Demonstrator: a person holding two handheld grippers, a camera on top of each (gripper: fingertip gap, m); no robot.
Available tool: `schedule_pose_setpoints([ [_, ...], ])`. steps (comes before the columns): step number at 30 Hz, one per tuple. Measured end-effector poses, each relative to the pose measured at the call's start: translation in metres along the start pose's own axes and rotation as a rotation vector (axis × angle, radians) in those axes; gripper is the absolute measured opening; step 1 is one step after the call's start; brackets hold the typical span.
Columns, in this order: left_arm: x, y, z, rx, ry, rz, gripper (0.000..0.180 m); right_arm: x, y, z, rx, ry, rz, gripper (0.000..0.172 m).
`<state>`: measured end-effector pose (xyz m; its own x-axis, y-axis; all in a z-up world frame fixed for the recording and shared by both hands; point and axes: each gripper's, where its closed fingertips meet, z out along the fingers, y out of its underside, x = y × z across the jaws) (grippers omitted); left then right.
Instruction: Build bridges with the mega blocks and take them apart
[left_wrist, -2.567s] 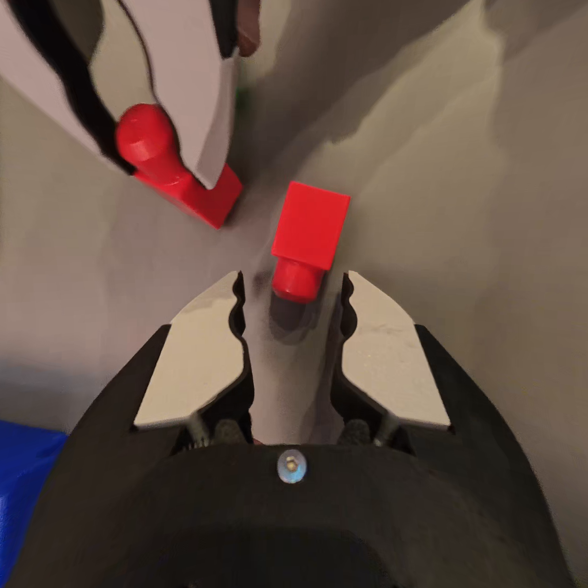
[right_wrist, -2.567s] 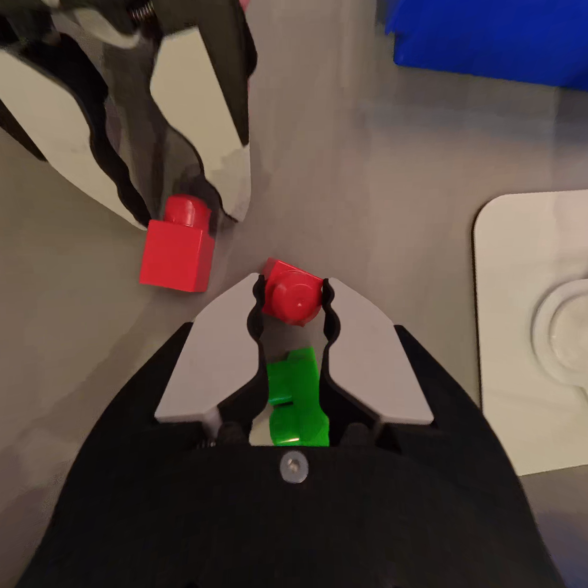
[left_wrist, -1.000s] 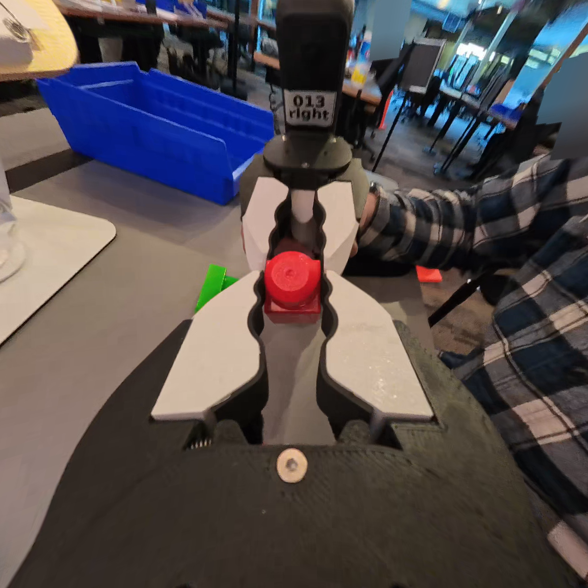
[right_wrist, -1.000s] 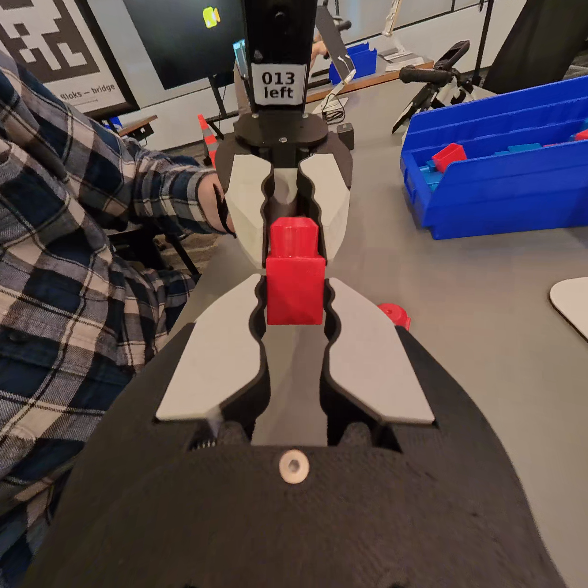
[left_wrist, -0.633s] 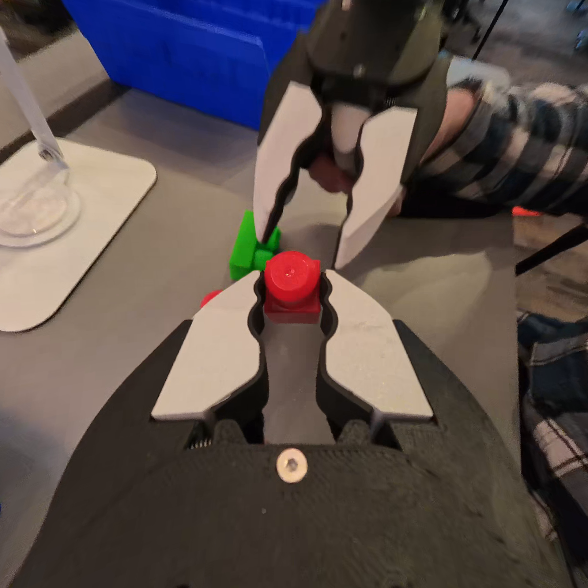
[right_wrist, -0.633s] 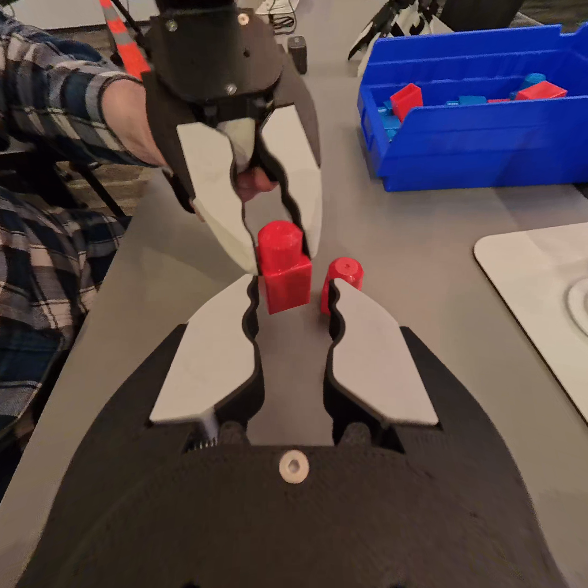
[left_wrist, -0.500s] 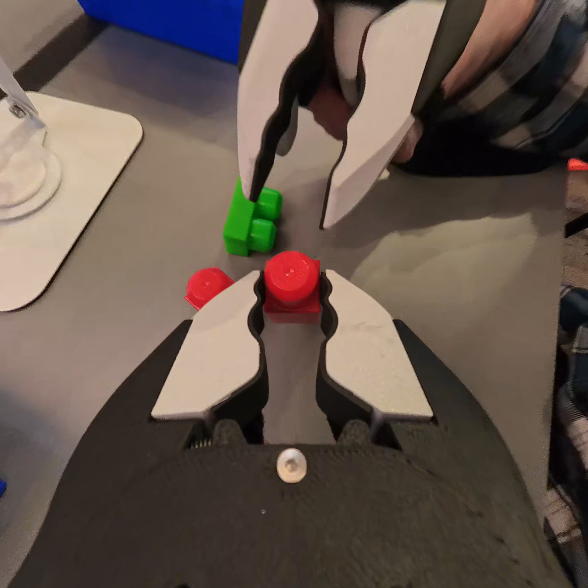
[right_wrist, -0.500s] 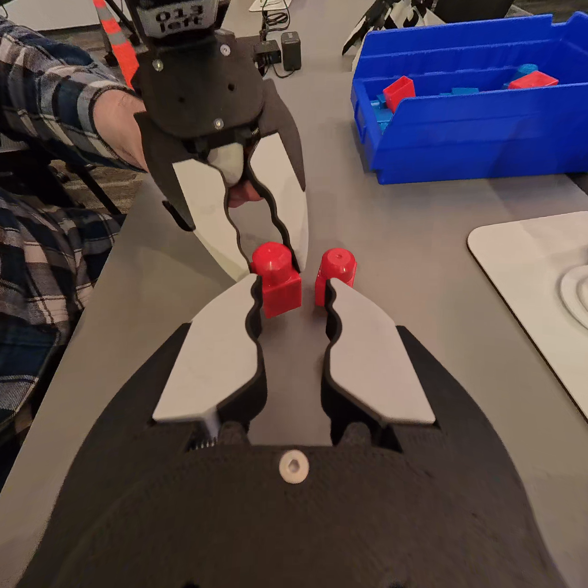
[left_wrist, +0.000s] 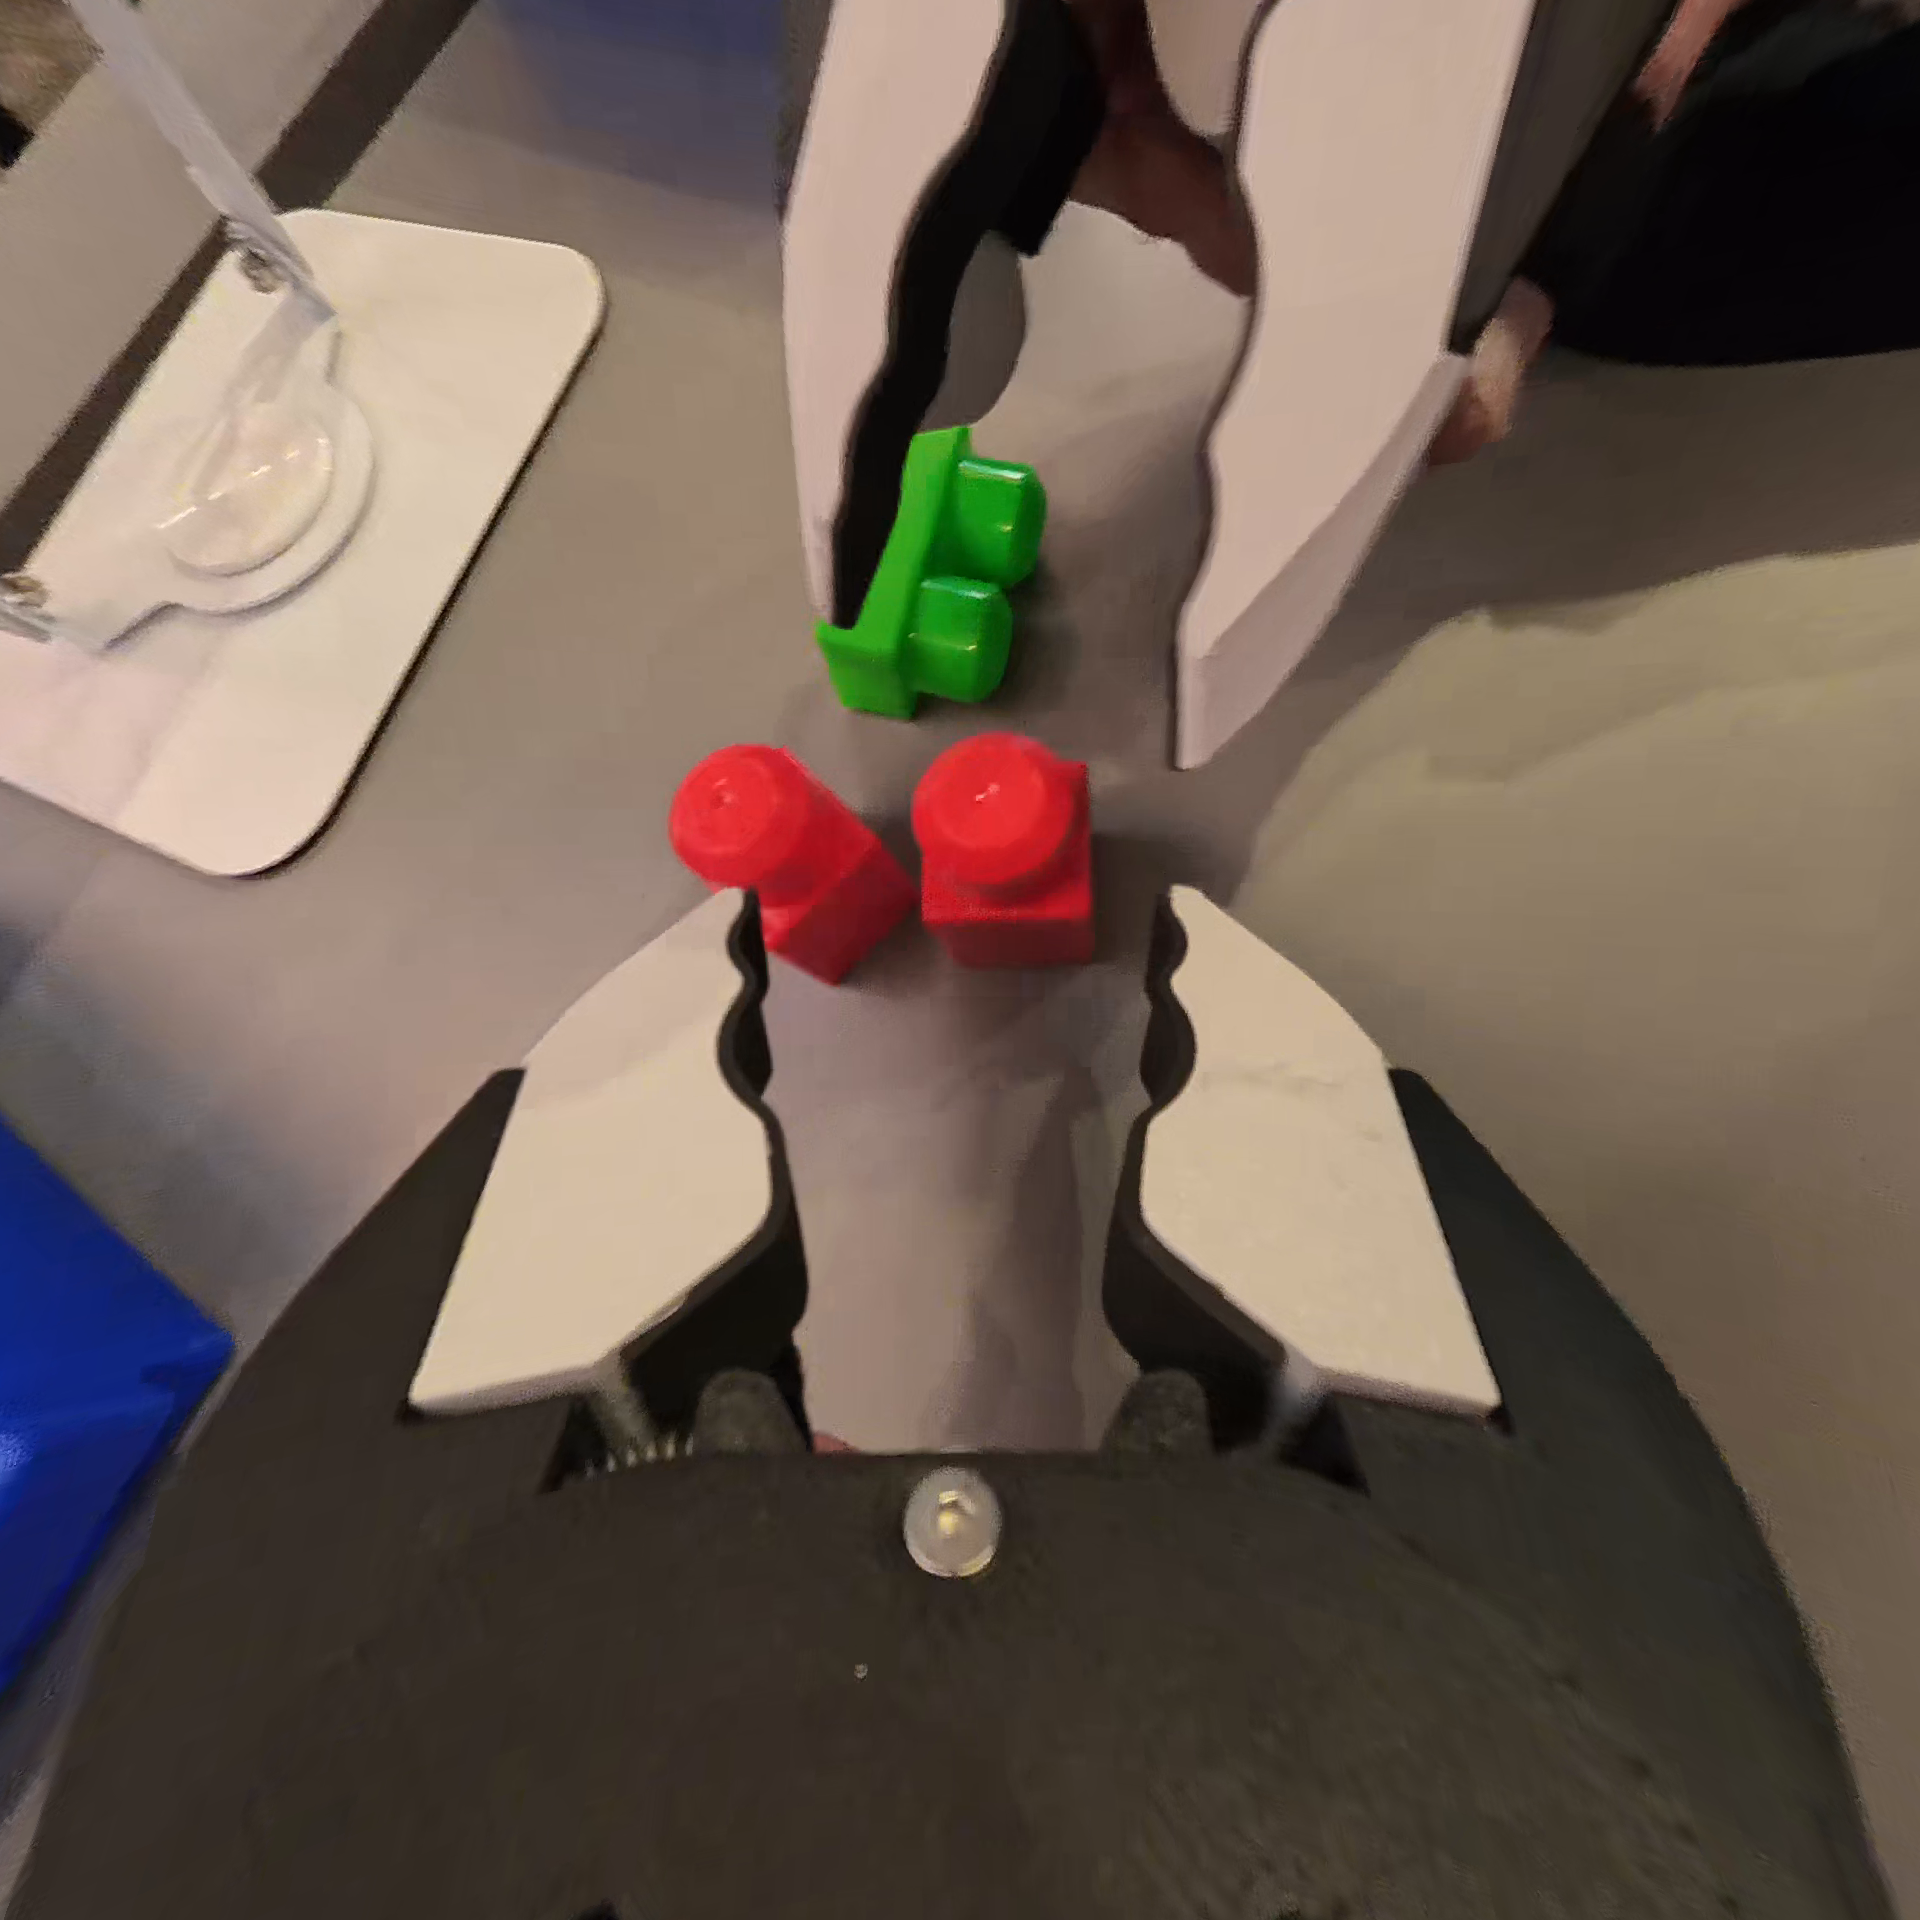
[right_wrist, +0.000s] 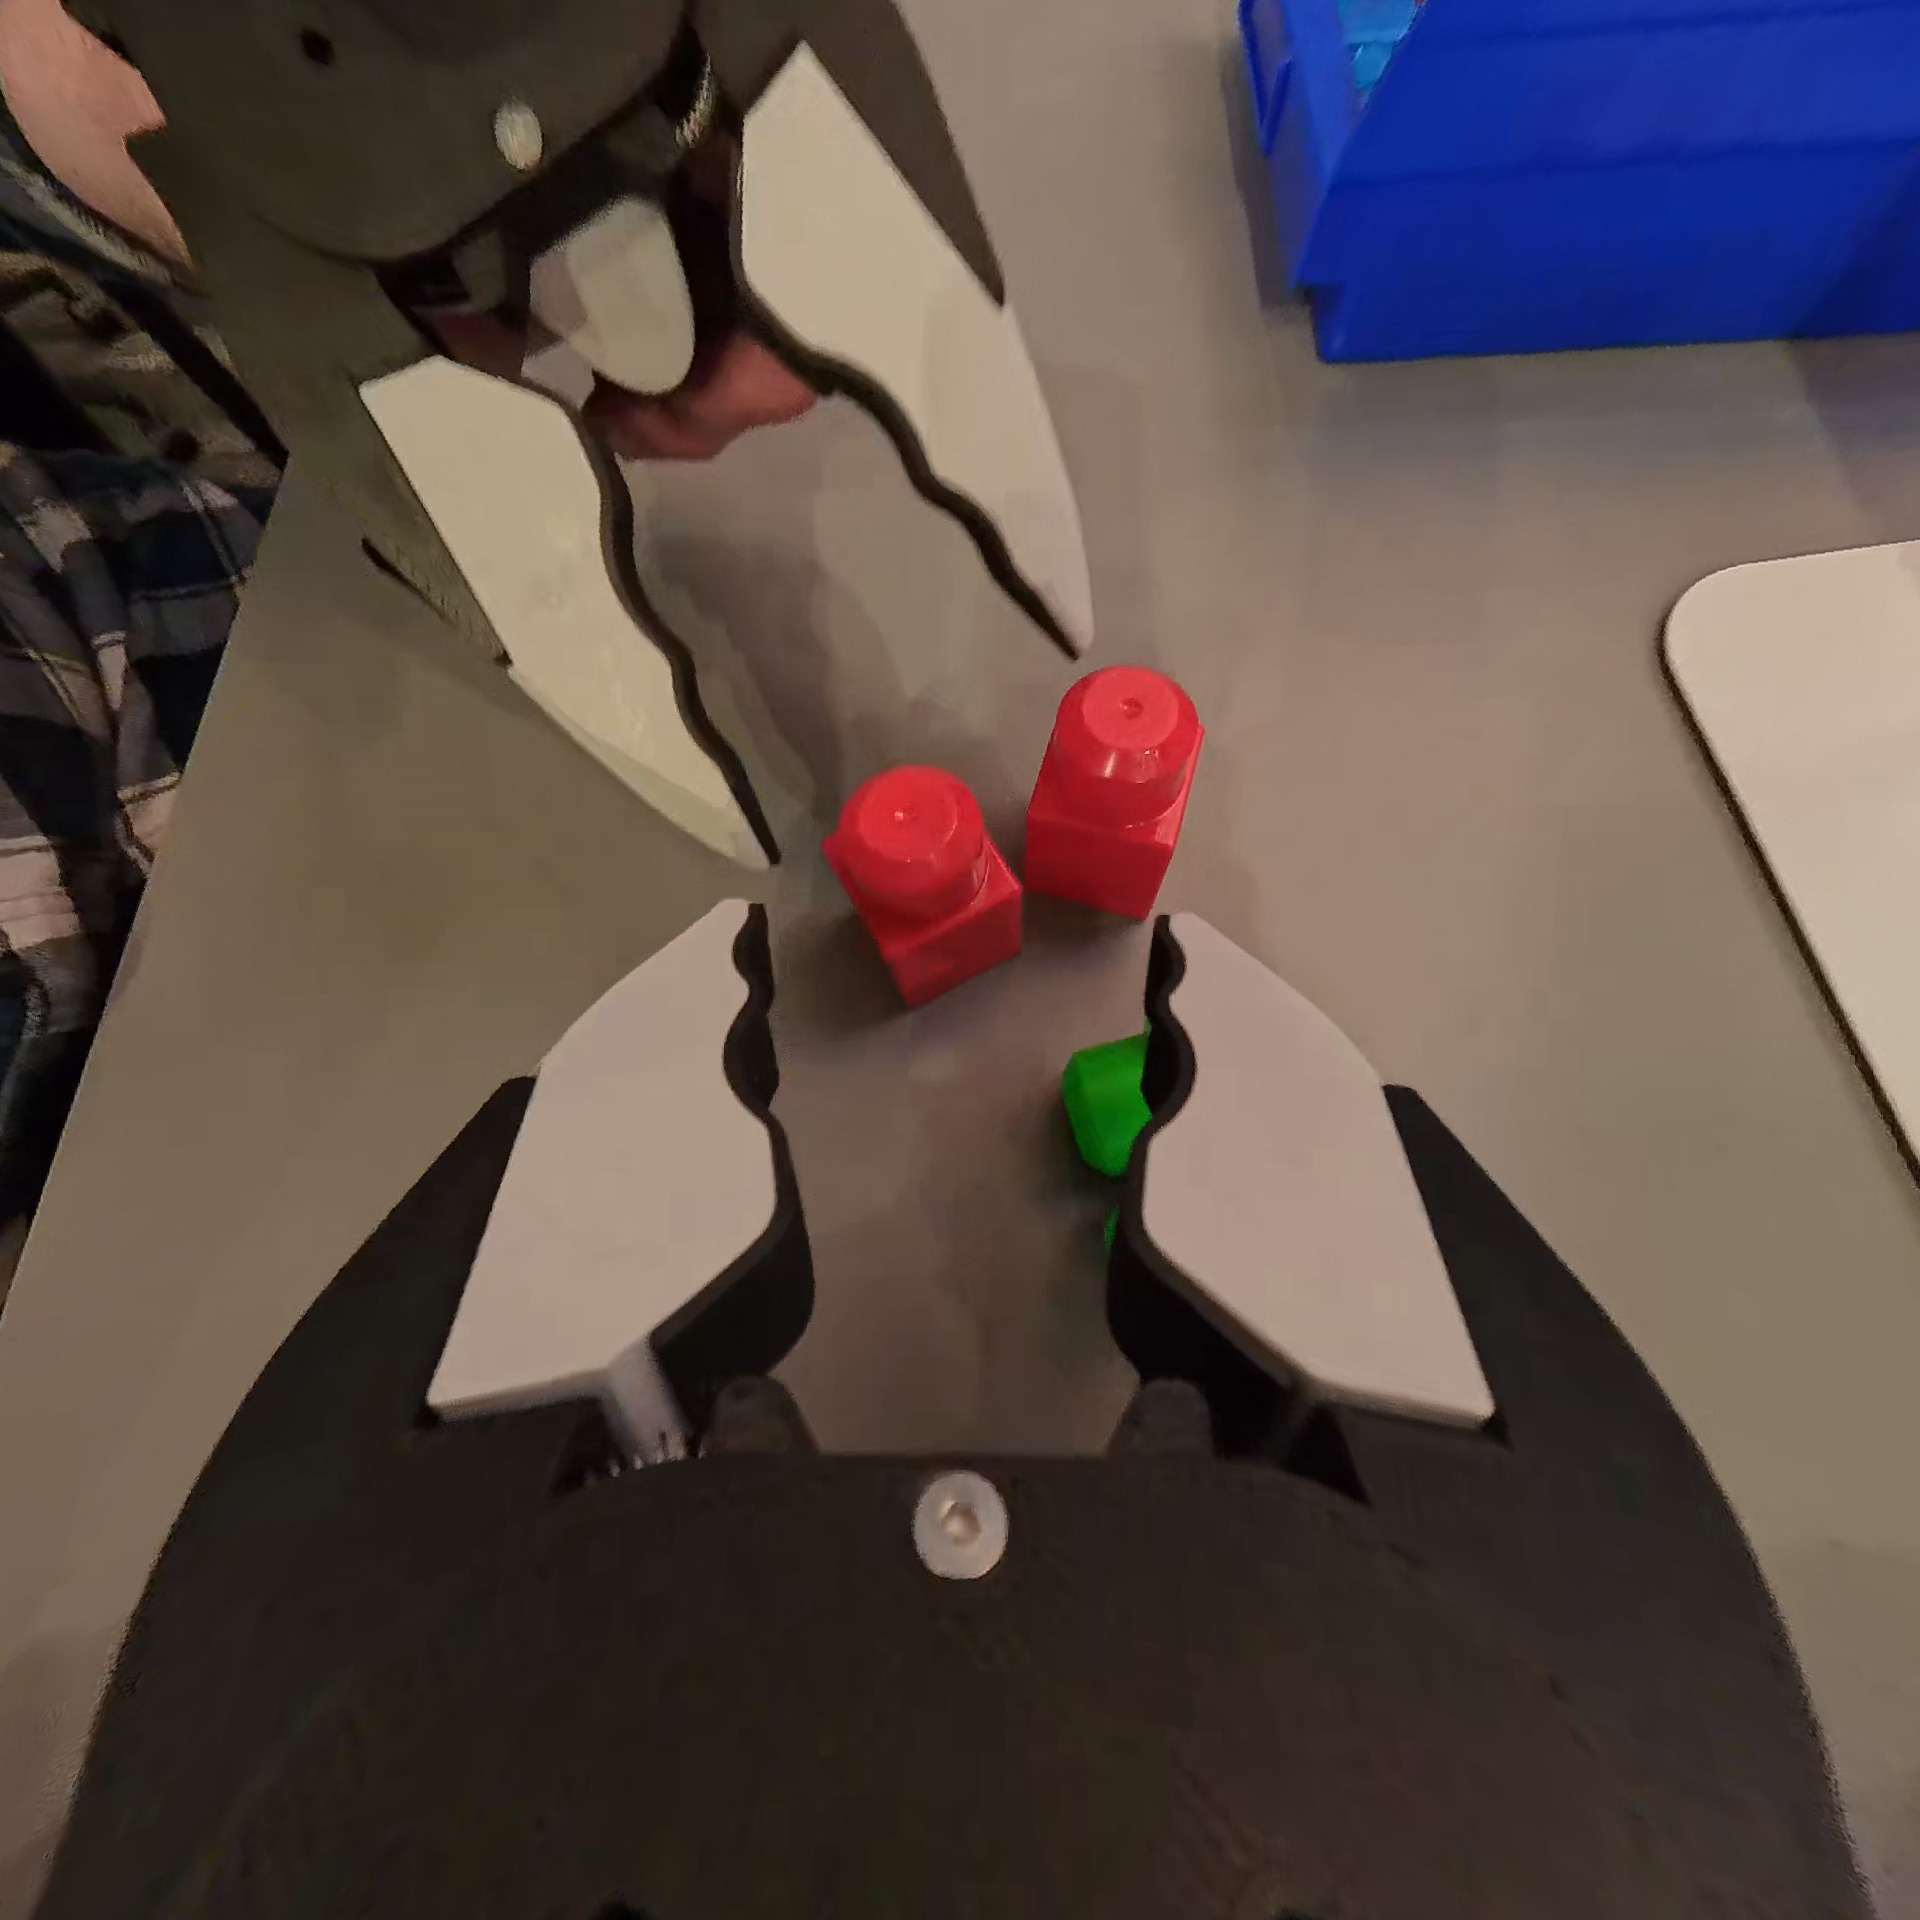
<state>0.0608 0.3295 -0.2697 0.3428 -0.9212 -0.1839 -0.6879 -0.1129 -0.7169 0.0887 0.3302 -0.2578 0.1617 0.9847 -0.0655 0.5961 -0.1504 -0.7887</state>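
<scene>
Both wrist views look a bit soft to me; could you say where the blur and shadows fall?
Left wrist view: the right gripper at top is smeared, the red blocks slightly soft. Right wrist view: the left gripper is streaked, and shadows pool on the table around the blocks.

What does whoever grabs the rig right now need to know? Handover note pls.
Left gripper: open, holding nothing.
Right gripper: open, holding nothing.
Two red blocks stand upright, side by side, on the grey table between the grippers.
Green block lies on its side by the right gripper's fingers.
Blue bin holds spare blocks.
Done: both piers placed.
Left: cap them with the green block, then dismantle.
</scene>
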Motion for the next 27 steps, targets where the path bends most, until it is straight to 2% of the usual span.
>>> schedule_pose_setpoints([
  [3, -0.012, 0.005, 0.000, 0.003, -0.023, -0.041, 0.080, 0.000, 0.006, 0.007, -0.054, -0.044, -0.002, 0.069],
  [4, -0.015, 0.008, 0.003, -0.017, -0.024, -0.043, 0.083, -0.002, 0.009, 0.009, -0.074, -0.072, -0.004, 0.058],
  [6, -0.017, 0.016, 0.013, -0.062, -0.006, -0.040, 0.095, -0.001, 0.012, 0.013, -0.082, -0.077, -0.006, 0.048],
  [8, -0.012, 0.018, 0.020, -0.070, 0.062, -0.068, 0.097, 0.002, 0.010, 0.014, -0.076, -0.055, -0.026, 0.047],
  [9, -0.012, 0.018, 0.023, -0.066, 0.077, -0.078, 0.098, 0.004, 0.011, 0.014, -0.087, -0.041, -0.035, 0.052],
  [10, -0.011, 0.015, 0.025, -0.050, 0.098, -0.079, 0.096, 0.007, 0.012, 0.012, -0.092, -0.030, -0.042, 0.057],
  [15, -0.004, 0.007, 0.033, -0.040, 0.169, -0.044, 0.084, 0.007, 0.014, 0.013, -0.114, -0.079, -0.065, 0.061],
  [17, -0.003, 0.007, 0.037, -0.054, 0.176, -0.025, 0.087, -0.001, 0.011, 0.014, -0.104, -0.133, -0.067, 0.063],
  [20, 0.001, 0.008, 0.040, -0.052, 0.219, -0.015, 0.080, -0.006, 0.010, 0.016, -0.112, -0.165, -0.099, 0.051],
  [22, 0.001, 0.008, 0.041, -0.047, 0.228, -0.021, 0.077, -0.010, 0.010, 0.017, -0.111, -0.188, -0.105, 0.051],
  [27, -0.001, 0.010, 0.038, -0.041, 0.219, 0.005, 0.076, 0.003, 0.003, 0.000, -0.058, -0.122, -0.093, 0.057],
])
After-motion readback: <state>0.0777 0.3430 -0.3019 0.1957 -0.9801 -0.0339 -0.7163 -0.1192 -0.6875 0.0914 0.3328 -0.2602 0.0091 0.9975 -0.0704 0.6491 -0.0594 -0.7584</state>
